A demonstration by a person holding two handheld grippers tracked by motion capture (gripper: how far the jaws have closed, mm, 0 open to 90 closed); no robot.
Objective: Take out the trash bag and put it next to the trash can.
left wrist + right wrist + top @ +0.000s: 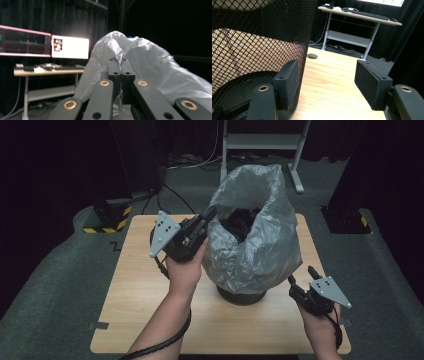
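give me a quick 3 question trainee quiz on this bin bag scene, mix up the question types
1. True or false: the left gripper is shut on the rim of the translucent grey plastic bag.
2. What does the bag hang over? A. a cardboard box B. a black wire-mesh bin C. a blue bucket
3. How do the jaws of the right gripper stand, and what lies between them?

Key
1. True; in the left gripper view a fold of the film is pinched between the closed jaws.
2. B.
3. Open, nothing gripped; bare light wooden table shows between them, with the mesh wall just beside one pad.
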